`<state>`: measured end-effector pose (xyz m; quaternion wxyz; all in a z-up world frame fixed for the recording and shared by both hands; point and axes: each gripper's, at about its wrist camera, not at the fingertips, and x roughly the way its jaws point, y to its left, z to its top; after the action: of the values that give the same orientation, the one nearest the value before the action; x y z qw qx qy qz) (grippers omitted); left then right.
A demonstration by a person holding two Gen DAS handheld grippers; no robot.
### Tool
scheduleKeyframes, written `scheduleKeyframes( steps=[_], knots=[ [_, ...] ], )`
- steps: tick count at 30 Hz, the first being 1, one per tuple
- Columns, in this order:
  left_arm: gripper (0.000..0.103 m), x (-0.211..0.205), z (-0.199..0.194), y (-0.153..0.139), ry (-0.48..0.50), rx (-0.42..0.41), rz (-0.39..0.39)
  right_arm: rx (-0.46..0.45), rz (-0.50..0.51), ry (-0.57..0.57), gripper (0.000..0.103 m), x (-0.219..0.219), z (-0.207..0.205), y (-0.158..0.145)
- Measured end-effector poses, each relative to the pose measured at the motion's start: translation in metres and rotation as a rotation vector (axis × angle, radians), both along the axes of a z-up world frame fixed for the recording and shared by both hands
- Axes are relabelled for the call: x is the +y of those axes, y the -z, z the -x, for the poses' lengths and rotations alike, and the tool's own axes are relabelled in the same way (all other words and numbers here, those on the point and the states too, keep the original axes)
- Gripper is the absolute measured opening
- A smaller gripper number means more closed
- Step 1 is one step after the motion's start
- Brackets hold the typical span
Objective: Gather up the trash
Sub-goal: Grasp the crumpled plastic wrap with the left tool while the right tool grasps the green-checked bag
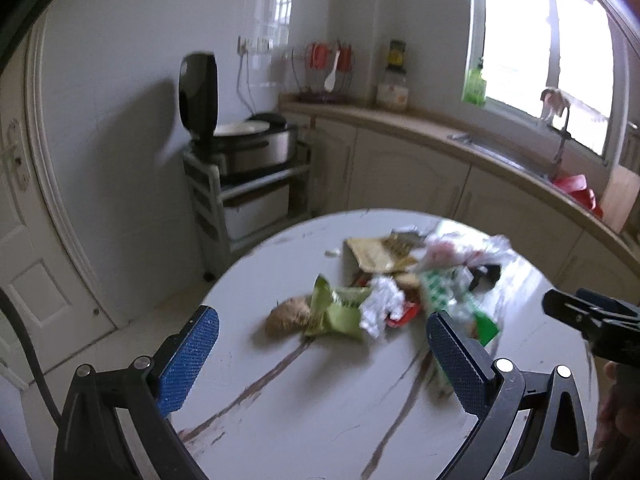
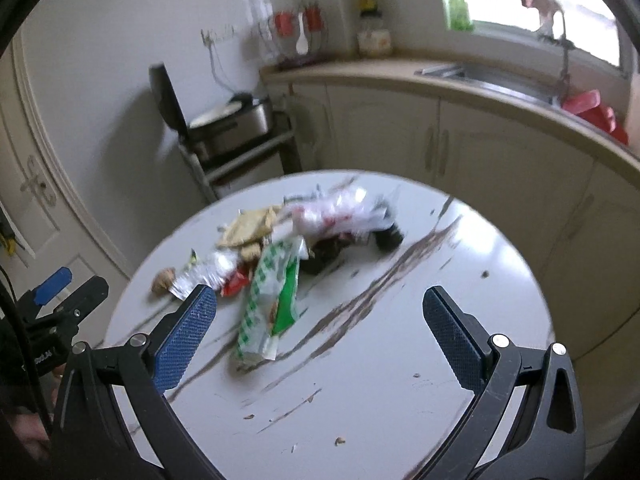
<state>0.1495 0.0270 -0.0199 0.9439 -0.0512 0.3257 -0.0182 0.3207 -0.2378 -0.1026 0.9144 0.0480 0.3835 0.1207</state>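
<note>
At far left we note the white panelled door (image 1: 24, 248), then the grey shelf cart (image 1: 244, 196) carrying a steel cooker with its black lid raised (image 1: 240, 128). Our left gripper (image 1: 322, 350) hovers over the near edge of the round white marble-patterned table (image 1: 304, 412); its blue-padded jaws stand wide apart and hold nothing. The trash lies heaped near the middle of the tabletop, ahead of both grippers and apart from them. Reading that heap from left to right, we find a brown fibrous lump (image 1: 287, 315), a crumpled pale-green wrapper (image 1: 336, 312) touching it, a crushed silver foil wrapper (image 1: 380, 307), a tan paper packet (image 1: 374, 255) behind, a green-and-white checked plastic bag (image 2: 272, 300), a clear crinkled plastic bag with red print (image 2: 336, 212), and a dark object (image 2: 388, 238) too blurred to identify. Our right gripper (image 2: 320, 342) hovers over the table with jaws likewise spread wide and empty. Beyond runs the beige countertop (image 2: 400, 74) with a steel sink (image 2: 480, 76) under the window (image 1: 540, 40).
</note>
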Motion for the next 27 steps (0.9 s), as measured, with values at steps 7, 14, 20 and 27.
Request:
scheduleKeyframes(
  steps=[7,14,20,27],
  knots=[
    [0.102,0.012,-0.044,0.021,-0.016,0.065,0.008,0.115,0.010,-0.054,0.103,0.030,-0.038,0.046],
    [0.102,0.014,-0.080,0.034,-0.008,0.098,0.022,0.181,0.048,-0.090,0.097,0.059,-0.065,0.078],
    [0.102,0.006,-0.105,0.045,0.016,0.112,0.025,0.175,0.053,-0.139,0.047,0.064,-0.068,0.092],
    [0.102,-0.013,-0.125,0.056,0.060,0.106,0.000,0.178,0.023,-0.142,0.019,0.037,-0.063,0.092]
  ],
)
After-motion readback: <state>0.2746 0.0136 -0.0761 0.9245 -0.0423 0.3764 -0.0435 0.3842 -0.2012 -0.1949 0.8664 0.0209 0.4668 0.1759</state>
